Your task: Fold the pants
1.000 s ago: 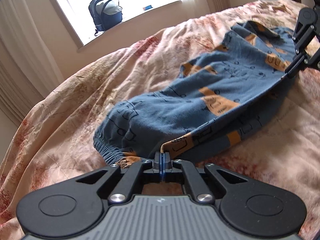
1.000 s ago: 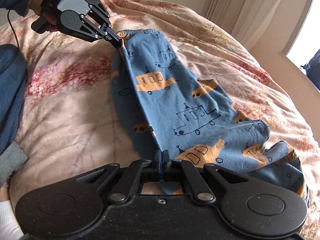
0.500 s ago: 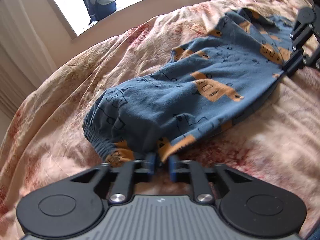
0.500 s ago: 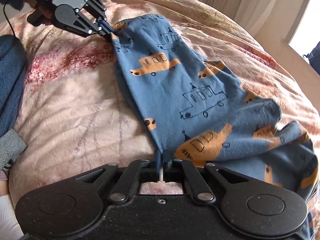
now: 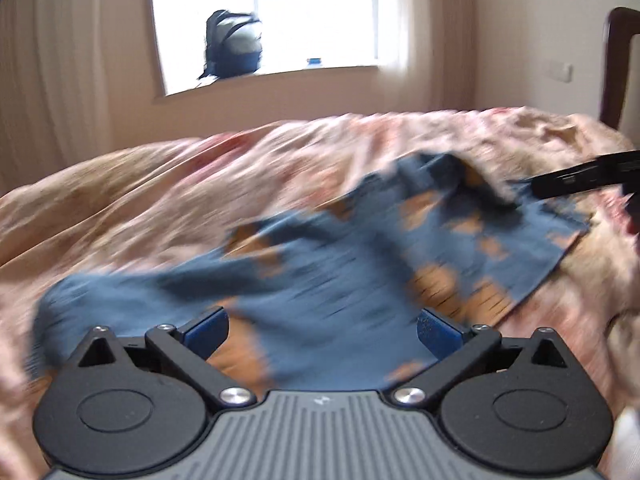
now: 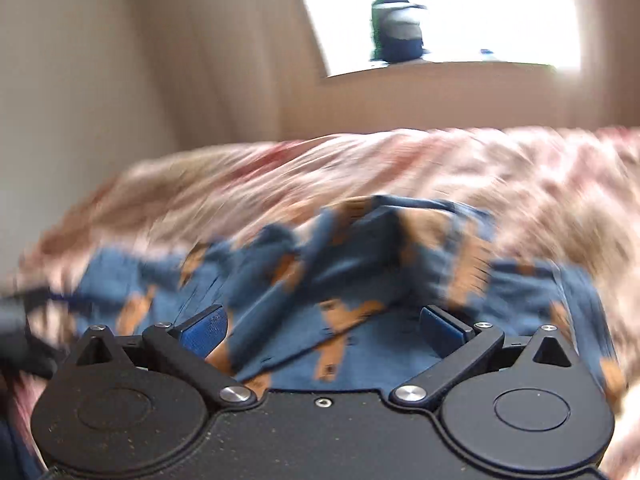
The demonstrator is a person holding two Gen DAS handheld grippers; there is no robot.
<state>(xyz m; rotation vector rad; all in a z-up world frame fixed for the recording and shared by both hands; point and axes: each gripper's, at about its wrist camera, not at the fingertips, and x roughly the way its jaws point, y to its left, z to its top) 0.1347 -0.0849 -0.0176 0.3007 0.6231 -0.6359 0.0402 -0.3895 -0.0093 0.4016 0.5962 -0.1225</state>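
Observation:
The blue pants [image 5: 340, 264] with orange and black prints lie across the floral bedspread, blurred by motion. My left gripper [image 5: 322, 330] is open wide just above the near edge of the cloth, holding nothing. My right gripper [image 6: 324, 326] is open wide over the bunched part of the pants [image 6: 360, 264], holding nothing. The right gripper's dark fingers [image 5: 580, 176] show at the right edge of the left wrist view, beside the far end of the pants. A dark blur at the left edge of the right wrist view [image 6: 16, 332] looks like the left gripper.
The pink floral bedspread [image 5: 200, 192] covers the bed. A backpack [image 5: 232, 46] stands on the window sill behind it. Curtains hang at both sides of the window. A dark wooden headboard post [image 5: 614, 68] is at the far right.
Both grippers opened and let go of the pants, which dropped onto the bed. Both cameras swung to face the window, with strong motion blur.

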